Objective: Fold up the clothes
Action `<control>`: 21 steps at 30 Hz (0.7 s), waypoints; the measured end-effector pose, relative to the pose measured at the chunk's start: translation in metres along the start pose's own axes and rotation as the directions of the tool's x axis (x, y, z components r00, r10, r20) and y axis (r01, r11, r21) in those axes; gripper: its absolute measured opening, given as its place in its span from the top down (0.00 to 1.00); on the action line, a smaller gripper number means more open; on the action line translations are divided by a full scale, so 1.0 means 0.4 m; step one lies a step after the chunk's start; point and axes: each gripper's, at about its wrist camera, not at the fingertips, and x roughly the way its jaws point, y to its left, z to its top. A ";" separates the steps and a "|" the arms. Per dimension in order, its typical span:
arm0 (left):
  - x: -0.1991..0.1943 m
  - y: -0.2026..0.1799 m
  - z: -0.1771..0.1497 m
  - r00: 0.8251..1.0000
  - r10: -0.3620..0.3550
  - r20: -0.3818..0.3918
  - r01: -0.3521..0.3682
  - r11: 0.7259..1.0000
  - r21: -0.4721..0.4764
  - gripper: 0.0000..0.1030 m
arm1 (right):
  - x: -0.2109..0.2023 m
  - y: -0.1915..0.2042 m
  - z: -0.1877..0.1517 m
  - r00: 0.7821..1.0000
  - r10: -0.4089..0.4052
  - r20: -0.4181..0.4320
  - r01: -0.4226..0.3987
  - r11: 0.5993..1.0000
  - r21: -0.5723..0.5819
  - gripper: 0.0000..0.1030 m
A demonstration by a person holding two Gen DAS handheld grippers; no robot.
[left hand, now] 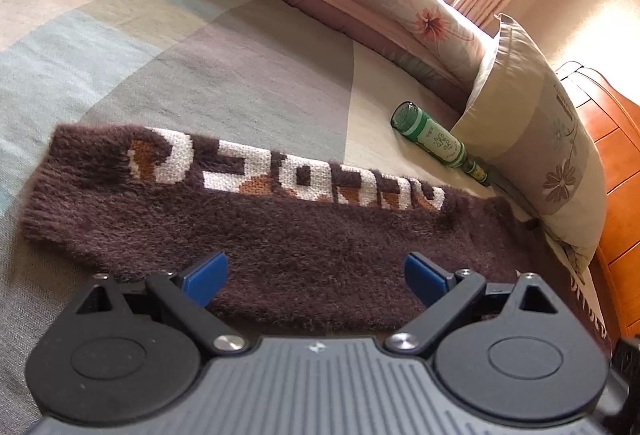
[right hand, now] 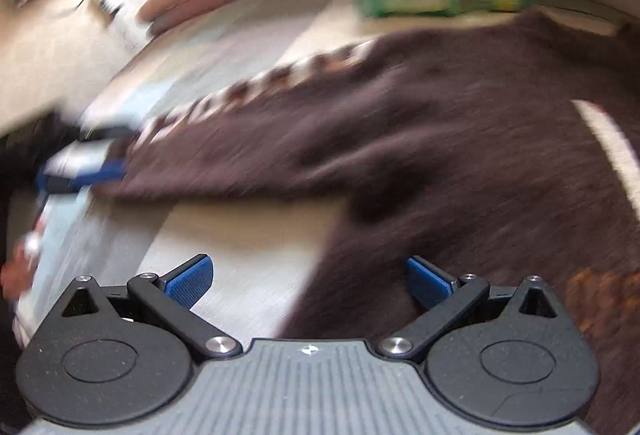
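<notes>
Sweater: brown fuzzy knit (left hand: 280,235) with a white-and-orange lettered band is lying flat on the bed, stretched out as a long strip in the left wrist view; in the right wrist view the same knit (right hand: 460,155) is filling the right half of the picture, heavily blurred.
Step in hand: judging from the flat, narrowed shape, a fold is already sitting in the cloth and both tools are hovering between grasps, neither one gripping.
Next move: it is probably calling for each tool to come down onto an edge of the knit, pinch through the thick pile, and carry that edge across; the fuzz is likely clinging to itself, so a firm bite matters.
Left tool: left tool (left hand: 316,279) is standing spread wide, blue pads apart over the near edge of the sweater, holding nothing; whether the pads are brushing the pile I cannot tell.
Right tool: right tool (right hand: 310,281) is likewise spread wide and empty, one pad over the bedsheet (right hand: 240,243), the other over the knit.
Bed: patchwork cover (left hand: 160,55) is carrying everything.
Nearby: a green bottle (left hand: 434,139) is lying beside a pillow (left hand: 532,123), just beyond the sweater's far end.
</notes>
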 end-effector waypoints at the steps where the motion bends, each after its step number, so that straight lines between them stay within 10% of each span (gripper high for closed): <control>1: -0.001 -0.002 0.000 1.000 0.002 0.002 -0.002 1.000 0.003 0.08 | 0.002 0.028 -0.013 1.000 0.002 -0.004 -0.002 0.999 -0.034 0.00; 21: 0.003 -0.096 -0.019 0.999 0.049 0.000 -0.049 0.990 0.131 0.08 | -0.159 0.093 -0.223 0.995 -0.081 0.050 0.085 0.994 -0.073 0.00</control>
